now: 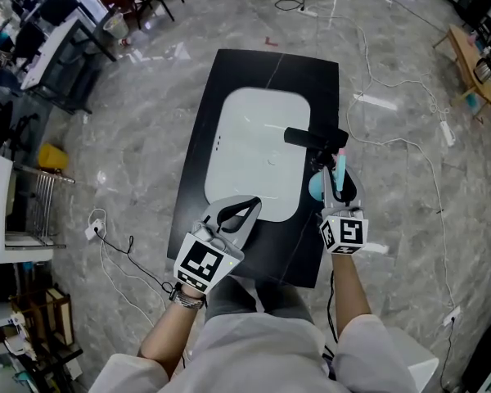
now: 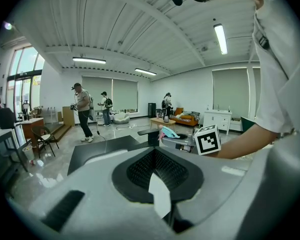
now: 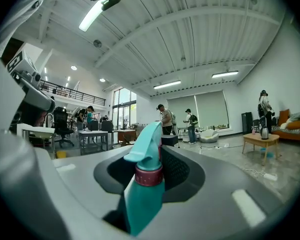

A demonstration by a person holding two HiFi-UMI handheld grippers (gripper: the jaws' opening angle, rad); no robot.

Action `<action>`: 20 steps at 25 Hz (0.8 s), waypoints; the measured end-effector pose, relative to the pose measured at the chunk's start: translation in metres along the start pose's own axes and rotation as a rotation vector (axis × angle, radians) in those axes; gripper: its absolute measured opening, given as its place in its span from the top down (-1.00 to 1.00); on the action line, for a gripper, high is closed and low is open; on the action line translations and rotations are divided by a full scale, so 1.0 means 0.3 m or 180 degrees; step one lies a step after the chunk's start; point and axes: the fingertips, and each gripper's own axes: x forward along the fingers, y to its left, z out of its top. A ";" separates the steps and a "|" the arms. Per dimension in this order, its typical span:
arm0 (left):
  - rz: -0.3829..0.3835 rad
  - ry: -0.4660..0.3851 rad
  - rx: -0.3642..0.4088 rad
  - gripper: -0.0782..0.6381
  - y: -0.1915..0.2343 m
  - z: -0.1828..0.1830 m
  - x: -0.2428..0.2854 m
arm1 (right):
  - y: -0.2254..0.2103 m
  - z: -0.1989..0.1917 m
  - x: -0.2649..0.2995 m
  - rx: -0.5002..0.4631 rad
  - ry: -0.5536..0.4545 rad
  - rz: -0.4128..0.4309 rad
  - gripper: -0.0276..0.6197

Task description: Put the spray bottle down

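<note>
Right gripper (image 3: 162, 144) clamped on teal spray bottle (image 3: 146, 194) near black table (image 1: 311, 88) edge; set-down, release left. Left gripper (image 2: 155, 156) pinches white slip (image 2: 160, 196).

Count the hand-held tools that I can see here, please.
2. The left tool is over the near edge of the white sink, with a white piece between its jaws. The right tool, by the black faucet, grips the teal spray bottle.
</note>
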 end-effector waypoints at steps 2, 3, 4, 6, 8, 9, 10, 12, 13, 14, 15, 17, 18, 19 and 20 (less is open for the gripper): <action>-0.0015 0.0018 0.0001 0.76 -0.003 -0.011 0.006 | 0.000 -0.011 0.012 -0.0015 -0.0005 0.0003 0.50; -0.0023 0.0026 -0.0001 0.76 -0.006 -0.015 0.009 | 0.000 -0.017 0.016 -0.0022 -0.0003 0.0006 0.50; -0.0029 0.0033 -0.0004 0.76 -0.007 -0.019 0.011 | 0.002 -0.022 0.019 -0.0026 0.0001 0.0012 0.50; -0.0040 0.0043 -0.0009 0.77 -0.007 -0.022 0.013 | 0.006 -0.030 0.020 -0.0038 0.0016 0.0021 0.50; -0.0049 0.0048 -0.0009 0.76 -0.007 -0.024 0.014 | 0.009 -0.040 0.018 -0.0050 0.0035 0.0024 0.50; -0.0054 0.0050 -0.0009 0.76 -0.007 -0.024 0.015 | 0.011 -0.044 0.017 -0.0051 0.0041 0.0022 0.50; -0.0060 0.0051 -0.0009 0.76 -0.007 -0.024 0.016 | 0.014 -0.046 0.016 -0.0051 0.0042 0.0020 0.50; -0.0073 0.0054 -0.0009 0.77 -0.007 -0.026 0.015 | 0.020 -0.048 0.014 -0.0039 0.0038 0.0021 0.50; -0.0078 0.0057 -0.0008 0.76 -0.007 -0.027 0.014 | 0.023 -0.051 0.014 -0.0033 0.0040 0.0024 0.50; -0.0082 0.0060 -0.0005 0.76 -0.008 -0.029 0.013 | 0.027 -0.055 0.014 -0.0034 0.0051 0.0031 0.50; -0.0085 0.0061 -0.0003 0.76 -0.009 -0.030 0.012 | 0.030 -0.062 0.014 -0.0041 0.0073 0.0044 0.50; -0.0087 0.0059 -0.0005 0.76 -0.010 -0.031 0.011 | 0.033 -0.078 0.015 -0.0060 0.0128 0.0074 0.50; -0.0087 0.0058 -0.0008 0.76 -0.011 -0.030 0.011 | 0.033 -0.086 0.015 -0.0058 0.0159 0.0083 0.48; -0.0086 0.0057 -0.0011 0.77 -0.012 -0.030 0.009 | 0.032 -0.094 0.015 -0.0050 0.0197 0.0090 0.44; -0.0086 0.0057 -0.0013 0.76 -0.013 -0.030 0.005 | 0.033 -0.104 0.015 -0.0047 0.0245 0.0095 0.39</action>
